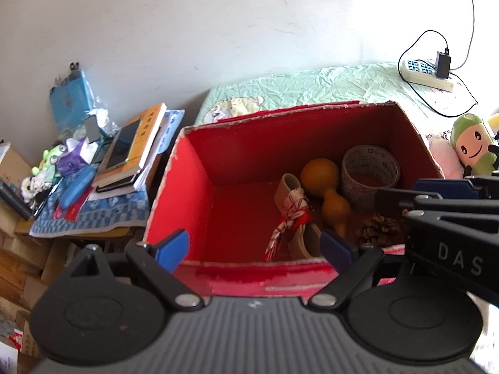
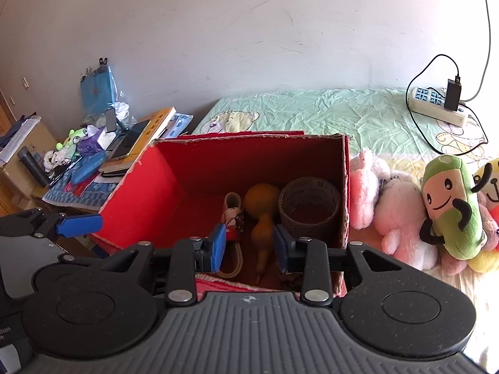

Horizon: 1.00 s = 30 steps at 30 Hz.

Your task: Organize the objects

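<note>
Here's the open red cardboard box [image 1: 193, 187] sitting on the bed with the pale green crinkled sheet [image 1: 312, 84], and both grippers are poised at its near edge. The left gripper [image 1: 254, 246] hangs over the near wall with its blue-tipped jaws spread wide and nothing between them. The right gripper [image 2: 249, 247] sits at the box's near right corner, jaws parted more narrowly, also holding nothing; through the gap we look straight down on the box's contents.

Inside, everything crowds the right half: an orange-brown gourd [image 1: 327, 187] lies in the middle, a wide roll of printed tape [image 1: 369, 171] stands on end in the far right corner, just beside the gourd's bulb. Left of the gourd lies a small beige shoe with a red-and-white checked ribbon [image 1: 293, 218], and a brown pine cone [image 1: 379, 230] rests near the front right. The left half of the box floor shows bare red.

Outside the box, to its right, a green plush toy with a smiling face [image 2: 452, 205] leans against a pink plush animal [image 2: 396, 215]. A white power strip [image 2: 436, 106] lies farther back on the sheet. Off to the left, a cluttered side table with stacked books [image 1: 131, 152]
</note>
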### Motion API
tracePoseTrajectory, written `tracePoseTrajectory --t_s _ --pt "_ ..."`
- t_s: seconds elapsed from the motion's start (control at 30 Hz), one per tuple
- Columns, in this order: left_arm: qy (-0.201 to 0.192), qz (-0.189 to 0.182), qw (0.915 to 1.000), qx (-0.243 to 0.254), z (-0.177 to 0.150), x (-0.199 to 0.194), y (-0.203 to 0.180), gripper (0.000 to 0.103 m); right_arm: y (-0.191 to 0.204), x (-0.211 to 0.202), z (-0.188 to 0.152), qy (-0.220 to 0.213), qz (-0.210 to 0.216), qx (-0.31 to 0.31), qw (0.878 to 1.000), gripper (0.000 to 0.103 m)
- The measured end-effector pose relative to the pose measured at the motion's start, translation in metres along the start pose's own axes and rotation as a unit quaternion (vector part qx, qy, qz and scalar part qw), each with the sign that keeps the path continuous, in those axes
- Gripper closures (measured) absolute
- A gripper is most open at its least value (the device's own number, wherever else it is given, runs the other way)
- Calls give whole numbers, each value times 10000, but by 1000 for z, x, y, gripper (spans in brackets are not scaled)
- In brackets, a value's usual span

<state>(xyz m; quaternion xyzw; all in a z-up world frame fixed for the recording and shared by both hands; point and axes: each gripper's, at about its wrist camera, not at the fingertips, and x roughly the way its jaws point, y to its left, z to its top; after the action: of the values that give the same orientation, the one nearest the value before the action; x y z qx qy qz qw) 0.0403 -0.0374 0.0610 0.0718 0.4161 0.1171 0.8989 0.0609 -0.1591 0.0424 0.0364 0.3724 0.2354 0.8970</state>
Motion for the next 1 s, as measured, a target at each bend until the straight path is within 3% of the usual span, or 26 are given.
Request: tracePoseTrajectory --t_s 0.47,0.57,1.0 --pt "204 229 9993 -233 -36 -21 -13 8 -8 -24 -30 148 209 88 9996 65" --pt "294 259 9988 -280 -45 -23 -15 8 -11 -25 -38 243 254 198 9992 57" --pt "713 354 9961 -373 -80 -21 -7 8 -8 -16 -69 772 474 413 9950 56"
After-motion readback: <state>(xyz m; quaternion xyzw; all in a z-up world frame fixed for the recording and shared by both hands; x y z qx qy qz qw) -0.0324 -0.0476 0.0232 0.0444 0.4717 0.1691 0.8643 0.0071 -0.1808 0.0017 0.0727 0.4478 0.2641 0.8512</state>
